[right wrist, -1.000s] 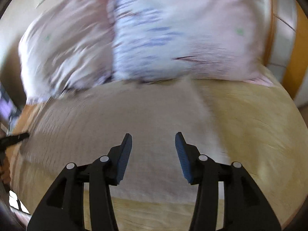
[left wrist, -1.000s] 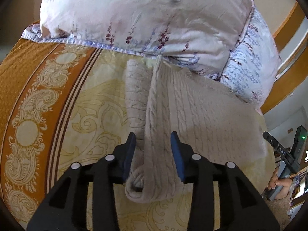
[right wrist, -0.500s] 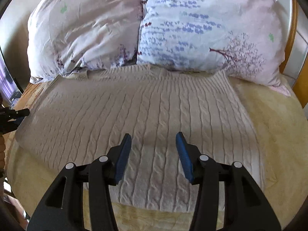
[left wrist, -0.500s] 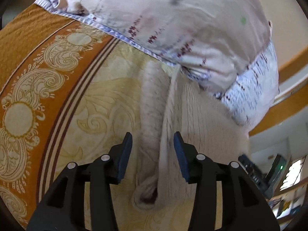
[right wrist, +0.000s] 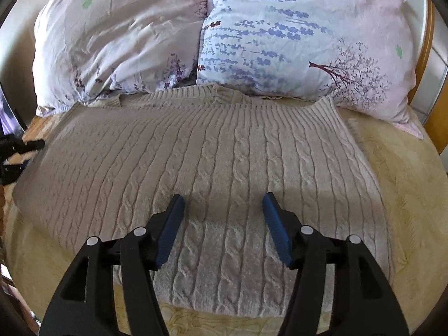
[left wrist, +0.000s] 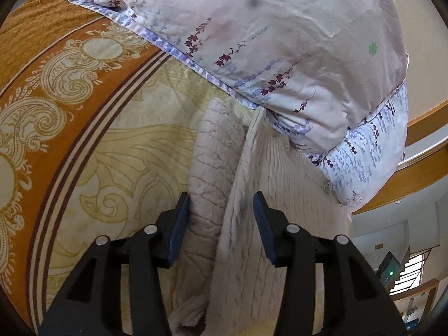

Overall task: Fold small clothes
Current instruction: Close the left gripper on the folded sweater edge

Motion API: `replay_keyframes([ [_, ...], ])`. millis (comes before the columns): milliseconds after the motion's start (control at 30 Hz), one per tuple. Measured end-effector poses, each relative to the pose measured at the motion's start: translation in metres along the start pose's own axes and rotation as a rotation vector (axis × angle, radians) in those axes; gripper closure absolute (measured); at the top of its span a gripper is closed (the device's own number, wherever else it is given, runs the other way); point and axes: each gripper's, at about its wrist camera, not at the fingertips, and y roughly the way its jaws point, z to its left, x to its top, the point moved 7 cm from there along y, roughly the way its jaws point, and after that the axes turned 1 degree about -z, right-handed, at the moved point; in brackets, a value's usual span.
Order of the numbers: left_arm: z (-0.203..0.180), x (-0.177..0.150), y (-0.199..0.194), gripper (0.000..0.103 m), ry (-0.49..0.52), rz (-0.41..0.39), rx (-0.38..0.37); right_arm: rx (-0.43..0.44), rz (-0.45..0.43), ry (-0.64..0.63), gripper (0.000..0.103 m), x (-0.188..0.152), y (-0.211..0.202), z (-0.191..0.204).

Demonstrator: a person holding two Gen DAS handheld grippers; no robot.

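A beige cable-knit sweater (right wrist: 224,173) lies flat on the bed, its neck toward the pillows. In the left wrist view its sleeve (left wrist: 215,168) lies along the body's side edge (left wrist: 280,224). My left gripper (left wrist: 221,210) is open, its jaws on either side of the sleeve and the raised side edge. My right gripper (right wrist: 224,207) is open and empty, low over the middle of the sweater's body. The left gripper also shows at the left edge of the right wrist view (right wrist: 19,151).
Two floral pillows (right wrist: 117,42) (right wrist: 302,36) lie just behind the sweater's neck. The yellow bedspread (left wrist: 134,168) has an orange patterned border (left wrist: 42,64) on the left. A wooden bed frame (right wrist: 428,56) runs along the right side.
My left gripper has moved forward along the sleeve toward the pillow. My right gripper has steadied and come lower over the sweater's middle. Both stay open.
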Motion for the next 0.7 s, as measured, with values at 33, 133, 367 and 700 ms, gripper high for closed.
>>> replay_keyframes([
  [33,-0.001,0.000,0.000,0.057,-0.001,-0.001,0.000,-0.004,-0.001,-0.007,0.040,0.000,0.000,0.000],
  [133,-0.002,0.000,0.002,0.056,-0.008,-0.004,-0.004,0.001,-0.003,-0.004,0.038,0.000,0.001,0.000],
  [367,-0.006,-0.001,0.006,0.057,-0.038,-0.009,-0.030,0.009,-0.006,-0.004,0.037,0.000,0.001,0.001],
  [700,-0.026,-0.004,0.015,0.083,-0.106,0.019,-0.163,0.055,-0.003,0.044,0.035,-0.002,-0.002,0.000],
])
